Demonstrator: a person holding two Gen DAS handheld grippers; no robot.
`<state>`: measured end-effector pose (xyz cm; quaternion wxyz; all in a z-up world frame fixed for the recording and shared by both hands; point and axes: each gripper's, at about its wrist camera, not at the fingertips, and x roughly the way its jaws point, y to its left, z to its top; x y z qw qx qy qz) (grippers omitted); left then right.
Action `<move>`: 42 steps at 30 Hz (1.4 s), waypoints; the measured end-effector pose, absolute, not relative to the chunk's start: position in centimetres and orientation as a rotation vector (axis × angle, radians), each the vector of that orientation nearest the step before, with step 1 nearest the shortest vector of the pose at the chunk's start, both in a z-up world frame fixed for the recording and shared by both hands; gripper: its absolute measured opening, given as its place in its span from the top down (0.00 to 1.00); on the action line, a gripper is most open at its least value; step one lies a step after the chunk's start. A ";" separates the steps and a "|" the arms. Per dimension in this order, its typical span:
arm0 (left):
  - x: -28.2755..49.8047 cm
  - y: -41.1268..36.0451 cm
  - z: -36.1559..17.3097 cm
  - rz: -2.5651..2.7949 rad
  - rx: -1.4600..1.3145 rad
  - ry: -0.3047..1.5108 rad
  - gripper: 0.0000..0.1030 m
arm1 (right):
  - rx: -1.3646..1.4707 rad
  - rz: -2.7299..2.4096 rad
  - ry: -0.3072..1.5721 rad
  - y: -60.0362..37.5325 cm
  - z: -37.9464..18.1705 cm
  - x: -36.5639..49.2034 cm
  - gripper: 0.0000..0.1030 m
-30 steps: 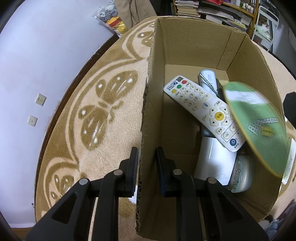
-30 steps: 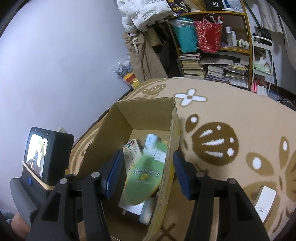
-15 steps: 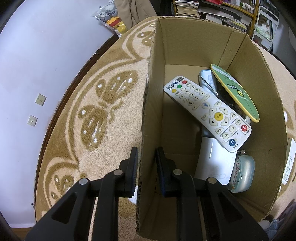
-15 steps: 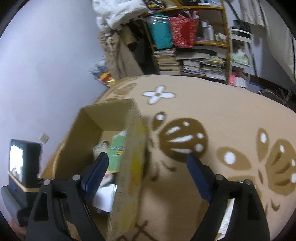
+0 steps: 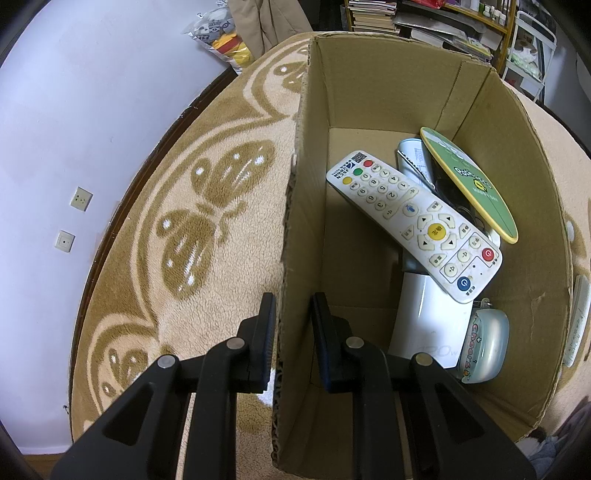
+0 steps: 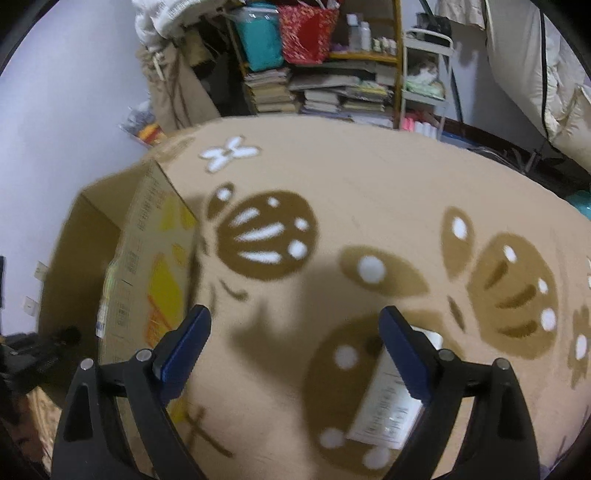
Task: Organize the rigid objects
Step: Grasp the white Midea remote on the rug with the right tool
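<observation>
My left gripper (image 5: 293,314) is shut on the near left wall of a cardboard box (image 5: 295,206) standing on the rug. Inside lie a white remote control (image 5: 413,221), a green oval disc (image 5: 469,181) leaning on the right wall, a white flat device (image 5: 428,325), a pale blue case (image 5: 484,343) and a grey object (image 5: 412,158). My right gripper (image 6: 295,343) is open and empty above the rug, to the right of the box (image 6: 147,258). A white flat device (image 6: 388,398) lies on the rug under its right finger.
A tan rug with brown patterns (image 6: 369,206) covers the floor. A cluttered bookshelf (image 6: 325,88) stands at the back. A toy bag (image 5: 221,33) lies by the purple wall (image 5: 74,110). A white object (image 5: 576,325) lies outside the box's right wall.
The green disc dropped from my right gripper into the box and came to rest against the right wall. My right gripper swung right, away from the box, over the rug. Left gripper unmoved.
</observation>
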<state>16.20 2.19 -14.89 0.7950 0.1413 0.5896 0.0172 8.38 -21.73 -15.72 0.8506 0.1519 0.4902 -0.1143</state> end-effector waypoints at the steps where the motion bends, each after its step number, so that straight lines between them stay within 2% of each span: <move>1: 16.2 2.2 -14.9 0.036 0.304 1.268 0.81 | 0.321 -0.248 1.038 -21.8 -15.8 8.3 0.06; 19: 16.3 2.3 -14.9 0.038 0.305 1.268 0.81 | 0.469 -0.477 1.280 -28.7 -21.2 6.0 0.06; 20: 16.2 2.3 -14.9 0.038 0.305 1.268 0.80 | 0.469 -0.475 1.294 -28.7 -21.6 5.9 0.08; 22: 16.2 2.3 -14.9 0.038 0.306 1.268 0.80 | 0.472 -0.462 1.331 -28.6 -22.3 5.9 0.23; 26: 16.2 2.3 -14.9 0.038 0.308 1.267 0.80 | 0.425 -0.439 1.356 -28.0 -22.8 6.2 0.37; 27: 16.2 2.3 -14.9 0.038 0.307 1.268 0.80 | 0.414 -0.433 1.353 -27.8 -22.8 6.3 0.48; 42: 16.2 2.4 -14.9 0.039 0.305 1.268 0.80 | 0.442 -0.332 1.260 -25.9 -20.7 6.2 0.50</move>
